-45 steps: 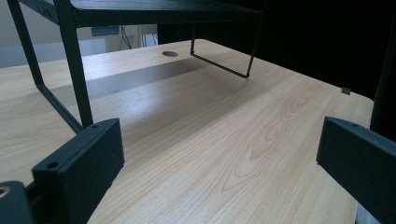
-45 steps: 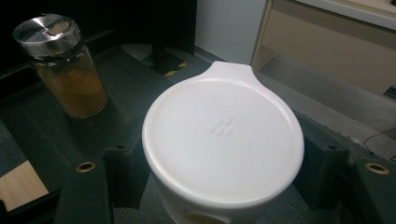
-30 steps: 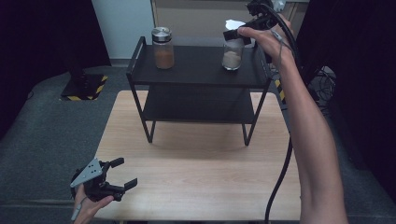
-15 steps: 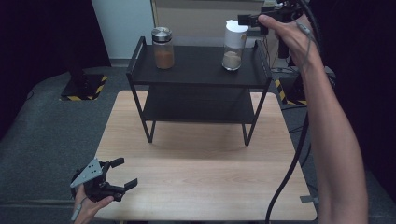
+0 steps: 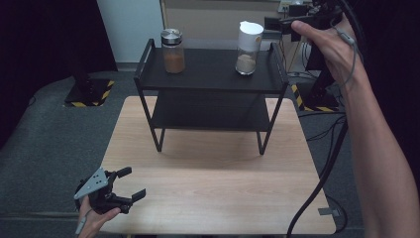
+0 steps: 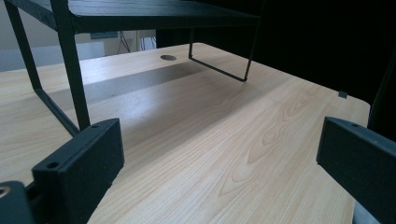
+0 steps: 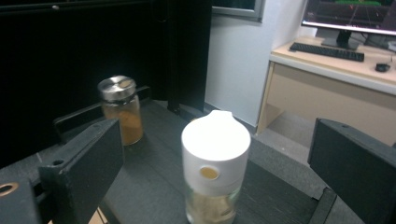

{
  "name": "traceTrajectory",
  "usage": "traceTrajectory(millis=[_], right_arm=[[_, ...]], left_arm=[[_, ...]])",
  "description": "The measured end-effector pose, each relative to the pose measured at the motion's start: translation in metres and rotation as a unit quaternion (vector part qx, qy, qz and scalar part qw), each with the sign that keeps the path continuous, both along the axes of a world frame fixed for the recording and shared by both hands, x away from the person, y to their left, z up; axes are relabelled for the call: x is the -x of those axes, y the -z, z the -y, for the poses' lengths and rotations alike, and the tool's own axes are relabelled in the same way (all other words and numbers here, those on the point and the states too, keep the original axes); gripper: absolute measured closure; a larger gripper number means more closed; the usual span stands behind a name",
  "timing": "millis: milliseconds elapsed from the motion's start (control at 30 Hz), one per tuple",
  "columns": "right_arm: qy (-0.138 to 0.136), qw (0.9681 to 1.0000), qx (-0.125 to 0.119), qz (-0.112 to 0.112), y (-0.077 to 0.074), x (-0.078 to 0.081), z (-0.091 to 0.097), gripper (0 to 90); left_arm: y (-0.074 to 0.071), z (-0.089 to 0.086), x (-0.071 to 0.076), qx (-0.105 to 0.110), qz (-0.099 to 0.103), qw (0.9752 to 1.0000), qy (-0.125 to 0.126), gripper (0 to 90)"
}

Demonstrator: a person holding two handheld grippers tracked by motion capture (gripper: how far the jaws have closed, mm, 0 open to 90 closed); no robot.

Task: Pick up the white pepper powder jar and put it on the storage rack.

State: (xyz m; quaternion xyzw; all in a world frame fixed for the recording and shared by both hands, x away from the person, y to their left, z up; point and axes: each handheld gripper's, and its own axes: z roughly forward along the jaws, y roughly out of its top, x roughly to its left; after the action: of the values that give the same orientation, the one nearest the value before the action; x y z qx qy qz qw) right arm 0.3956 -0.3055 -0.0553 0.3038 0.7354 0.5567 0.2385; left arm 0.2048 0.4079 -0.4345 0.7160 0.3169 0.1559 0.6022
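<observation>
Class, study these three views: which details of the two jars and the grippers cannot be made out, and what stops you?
- White-lidded jar: base cut off by the bottom edge, right gripper view.
- Steel-lidded jar: lower part hidden behind the right gripper finger.
- Left gripper: body partly covered by its grey plate, high view.

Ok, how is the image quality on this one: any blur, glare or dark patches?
High view: evenly lit table, soft shadow under the black rack, surroundings dark. Left gripper view: wood grain sharp, the near pads soft, the right side black. Right gripper view: the white-capped jar is slightly blurred, the steel-lidded jar softer, the monitor bright but readable.
</observation>
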Motion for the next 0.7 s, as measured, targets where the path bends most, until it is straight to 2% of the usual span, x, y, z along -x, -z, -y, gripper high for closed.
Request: traceTrajectory(millis=[100, 267, 567, 700], right_arm=[[-0.017, 0.9998, 0.0, 0.01, 0.01, 0.012, 0.004, 3.9], [-0.043, 0.9983, -0.003, 0.039, 0.035, 0.036, 0.016, 4.1], [-0.069, 0.9961, -0.016, 0.052, 0.083, 0.074, 0.038, 3.8], [-0.066, 0.996, -0.019, 0.058, 0.115, 0.092, 0.042, 4.1]], left_arm=[[0.001, 0.0, 0.001, 0.003, 0.001, 1.0, -0.001, 0.0], [0.001, -0.001, -0.001, 0.005, 0.0, 1.0, -0.002, 0.0], [0.001, -0.001, 0.0, -0.001, -0.002, 1.0, 0.001, 0.0], [0.0, 0.0, 0.0, -0.004, -0.003, 1.0, 0.004, 0.0]])
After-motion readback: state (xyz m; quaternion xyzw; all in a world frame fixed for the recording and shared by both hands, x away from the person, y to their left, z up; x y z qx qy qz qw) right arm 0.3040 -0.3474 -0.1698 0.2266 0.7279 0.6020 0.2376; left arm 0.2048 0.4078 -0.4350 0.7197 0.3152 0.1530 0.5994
